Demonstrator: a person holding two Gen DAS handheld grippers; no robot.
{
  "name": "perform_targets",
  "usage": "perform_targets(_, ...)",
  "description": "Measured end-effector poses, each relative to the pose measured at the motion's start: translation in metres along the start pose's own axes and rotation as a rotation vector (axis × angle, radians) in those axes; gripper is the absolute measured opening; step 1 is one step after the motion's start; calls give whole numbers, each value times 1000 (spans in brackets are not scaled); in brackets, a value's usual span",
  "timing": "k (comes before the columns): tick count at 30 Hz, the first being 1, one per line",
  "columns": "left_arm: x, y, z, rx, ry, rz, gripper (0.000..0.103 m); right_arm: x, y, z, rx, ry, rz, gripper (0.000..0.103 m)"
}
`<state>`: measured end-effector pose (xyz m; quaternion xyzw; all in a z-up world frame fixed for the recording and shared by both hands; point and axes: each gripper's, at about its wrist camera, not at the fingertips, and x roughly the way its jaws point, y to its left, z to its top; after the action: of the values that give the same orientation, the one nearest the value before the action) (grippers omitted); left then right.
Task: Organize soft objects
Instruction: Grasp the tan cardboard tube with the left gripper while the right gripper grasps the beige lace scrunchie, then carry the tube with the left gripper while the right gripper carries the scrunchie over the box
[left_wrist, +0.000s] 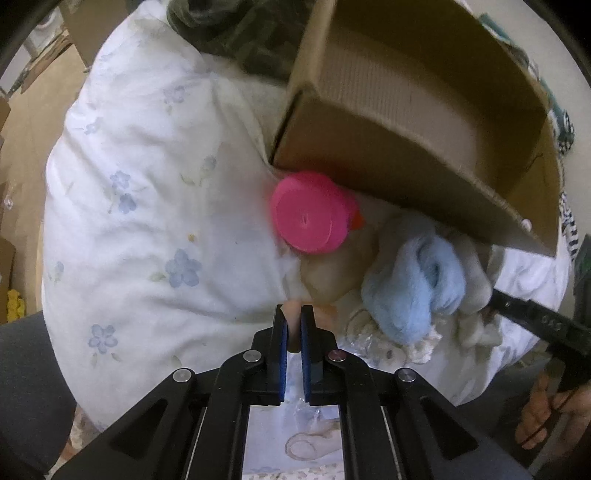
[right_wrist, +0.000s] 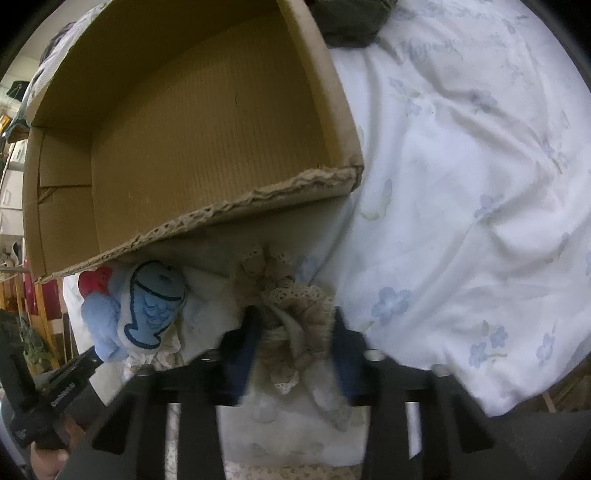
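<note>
On white floral bedding (left_wrist: 147, 184) lies a heap of soft toys in front of an open cardboard box (left_wrist: 406, 177). The heap holds a pink round-ended toy (left_wrist: 310, 218), a beige plush (left_wrist: 332, 273) and a light blue plush (left_wrist: 413, 284). My left gripper (left_wrist: 294, 314) points down and is shut on a thin peach-beige piece at the near edge of the heap. In the right wrist view my right gripper (right_wrist: 295, 321) is blurred, its pads pressing a bundle of beige lace cloth (right_wrist: 291, 306). A blue fish plush (right_wrist: 155, 302) and a red piece (right_wrist: 96, 280) lie to its left.
The box (right_wrist: 258, 192) has nothing inside it, and its frayed near rim overhangs the toys. A dark green cloth (right_wrist: 351, 22) lies beyond it. The bedding (right_wrist: 461, 184) spreads to the right. A hand (left_wrist: 546, 413) holds the other gripper's handle.
</note>
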<state>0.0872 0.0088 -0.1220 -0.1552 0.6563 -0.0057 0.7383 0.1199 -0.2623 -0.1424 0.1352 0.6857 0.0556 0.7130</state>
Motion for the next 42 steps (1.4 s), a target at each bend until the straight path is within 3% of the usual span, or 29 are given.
perform_targets(2,-10,4,2,-19,-17,-20,6,-6,-1,0,5,-21,6,10)
perform_targets(10,-47,24,1,-52,-66,-47,6,-45,-20,-6,59,-134,84,10)
perform_targets(18,-61,26,-15,-50,-95,-55,6,-72,-25,-21,7,-183,152,9)
perform_targets(28,-72,18,-30,-5,-149,-22,6,-97,13,-44,-56,-212,241,9)
perform_targets(35,-115,-3,-16,58,-246,-11,6,-124,34,-43,-89,-302,315,9)
perform_targets(42,-151,-24,12,122,-338,-2,6,-149,40,-21,-76,-395,382,9)
